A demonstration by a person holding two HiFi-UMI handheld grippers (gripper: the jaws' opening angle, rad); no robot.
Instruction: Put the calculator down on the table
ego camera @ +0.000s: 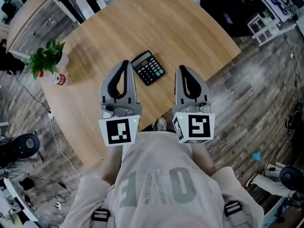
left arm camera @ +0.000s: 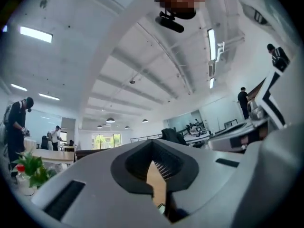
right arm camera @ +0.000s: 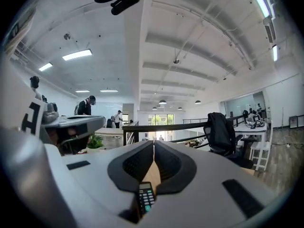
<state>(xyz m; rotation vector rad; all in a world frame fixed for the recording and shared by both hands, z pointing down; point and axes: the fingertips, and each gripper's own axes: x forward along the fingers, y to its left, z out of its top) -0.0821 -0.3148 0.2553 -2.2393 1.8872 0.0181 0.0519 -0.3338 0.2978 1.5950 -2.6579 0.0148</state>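
The black calculator [ego camera: 148, 68] lies flat on the round wooden table [ego camera: 180, 27], keys up, near the table's front edge. It sits between my two grippers and touches neither. My left gripper [ego camera: 125, 62] hangs just left of it with its jaws shut and nothing in them; in the left gripper view [left arm camera: 153, 144] the tips meet. My right gripper [ego camera: 181, 68] is just right of the calculator, also shut and empty. In the right gripper view [right arm camera: 153, 144] the calculator [right arm camera: 146, 197] shows below the closed jaws.
A potted green plant [ego camera: 46, 58] and a small red-and-white bottle [ego camera: 58, 79] stand at the table's left edge. Beyond the table are wood-plank floor, cables at the lower left, desks, chairs and several people in an open office.
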